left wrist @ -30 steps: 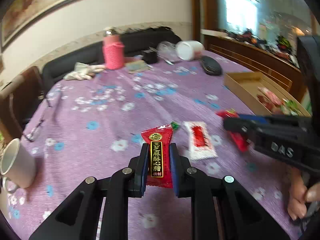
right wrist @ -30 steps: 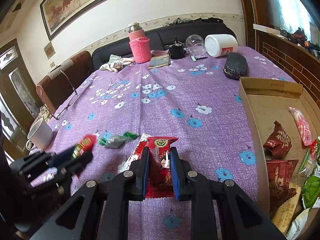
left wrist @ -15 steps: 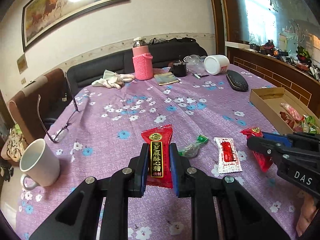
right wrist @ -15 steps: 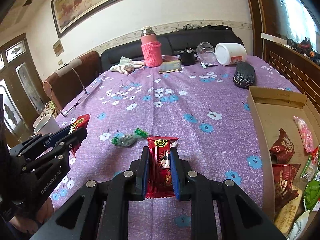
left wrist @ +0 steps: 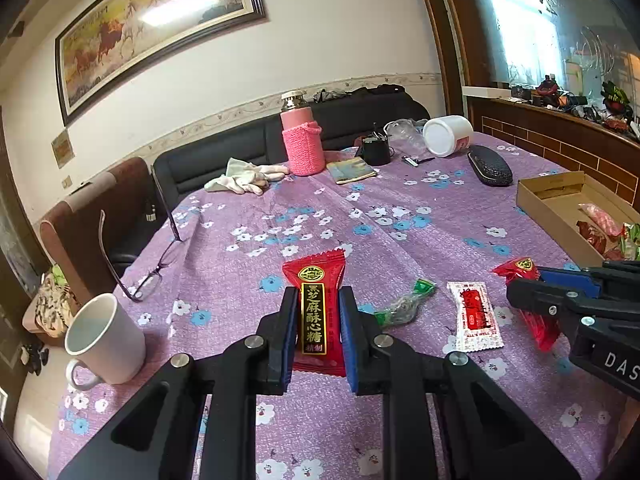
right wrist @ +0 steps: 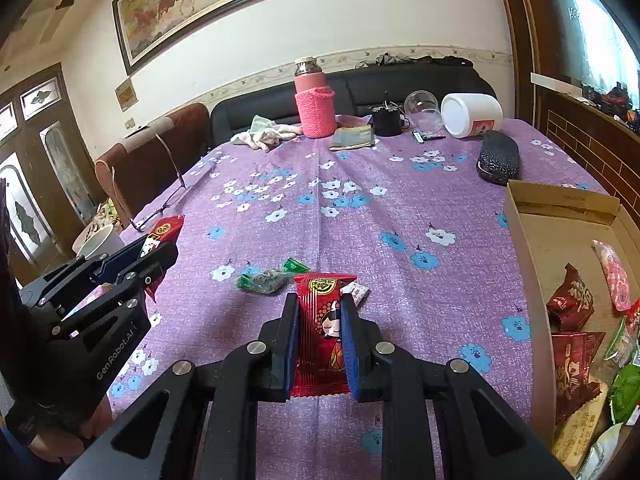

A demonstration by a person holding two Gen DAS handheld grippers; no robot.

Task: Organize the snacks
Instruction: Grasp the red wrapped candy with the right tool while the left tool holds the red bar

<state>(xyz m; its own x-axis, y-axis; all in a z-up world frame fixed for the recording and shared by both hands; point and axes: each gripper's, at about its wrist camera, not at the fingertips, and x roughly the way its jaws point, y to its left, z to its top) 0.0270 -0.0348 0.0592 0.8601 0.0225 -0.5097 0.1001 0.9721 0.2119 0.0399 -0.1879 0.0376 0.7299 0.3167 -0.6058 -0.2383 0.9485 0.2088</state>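
My left gripper (left wrist: 319, 300) is shut on a red candy packet with a black and gold label (left wrist: 314, 308), held above the purple floral tablecloth (left wrist: 360, 216). My right gripper (right wrist: 319, 305) is shut on a red snack packet with a cartoon face (right wrist: 325, 328). Each gripper shows in the other's view, the right one (left wrist: 532, 284) and the left one (right wrist: 160, 248). A green-wrapped candy (left wrist: 404, 304) and a white sachet with a red label (left wrist: 474, 316) lie on the cloth between them. The cardboard box (right wrist: 532, 256) at the right holds several snack packets.
A white mug (left wrist: 102, 336) and glasses (left wrist: 152, 276) are at the left edge. A pink-sleeved flask (left wrist: 302, 144), gloves (left wrist: 244, 178), a black cup (left wrist: 376, 150), a white jar (left wrist: 448, 136) and a black case (left wrist: 490, 168) stand at the far side.
Both grippers have risen and pulled back with their packets still held, so more of the table shows. The green candy and white sachet stay on the cloth.
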